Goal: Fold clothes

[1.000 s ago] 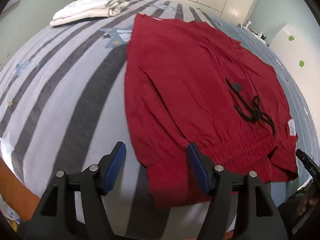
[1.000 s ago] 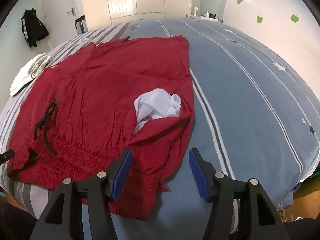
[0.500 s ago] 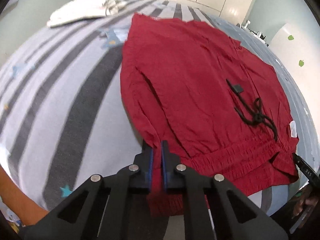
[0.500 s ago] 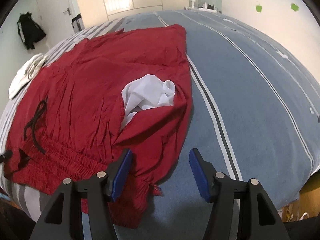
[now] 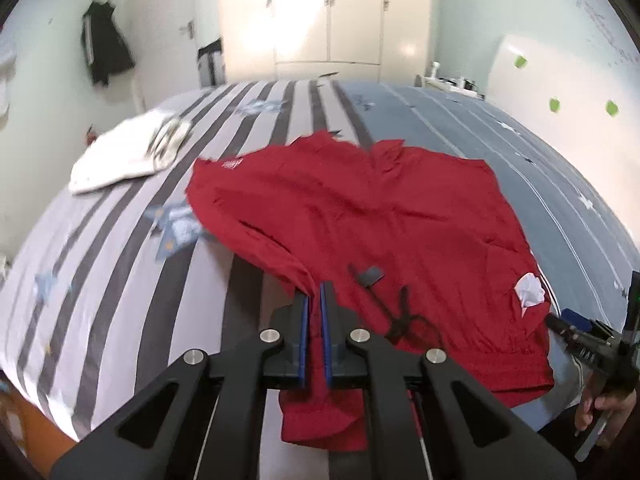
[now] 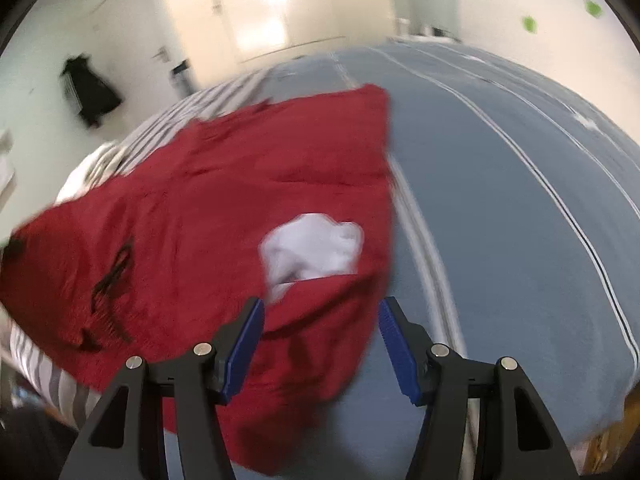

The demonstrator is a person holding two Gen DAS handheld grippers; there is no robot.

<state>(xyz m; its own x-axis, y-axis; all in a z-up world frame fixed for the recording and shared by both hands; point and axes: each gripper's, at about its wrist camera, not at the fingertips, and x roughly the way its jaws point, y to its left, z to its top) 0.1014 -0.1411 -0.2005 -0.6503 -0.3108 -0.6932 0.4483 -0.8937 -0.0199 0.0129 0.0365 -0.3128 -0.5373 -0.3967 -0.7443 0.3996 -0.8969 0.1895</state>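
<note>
Red shorts (image 5: 360, 216) with a black drawstring (image 5: 400, 312) lie spread on the striped bed. My left gripper (image 5: 314, 292) is shut on the shorts' near left waistband corner, and the cloth rises from the bed into its blue pads. In the right wrist view the same red shorts (image 6: 200, 208) show a white pocket lining (image 6: 316, 248) turned out near the right side. My right gripper (image 6: 320, 312) stands open just above the near right part of the waistband, with red cloth below its pads and nothing pressed between them.
A folded white garment (image 5: 124, 152) lies at the bed's far left. The bedspread (image 5: 120, 280) has grey stripes on the left and blue (image 6: 500, 200) on the right. A black jacket (image 5: 104, 48) hangs on the wall. A hand (image 5: 600, 412) holds the other gripper at the right edge.
My left gripper closed on the waistband corner and then lifted it up off the bed, tilting its view toward the room. The right gripper stayed open and barely moved.
</note>
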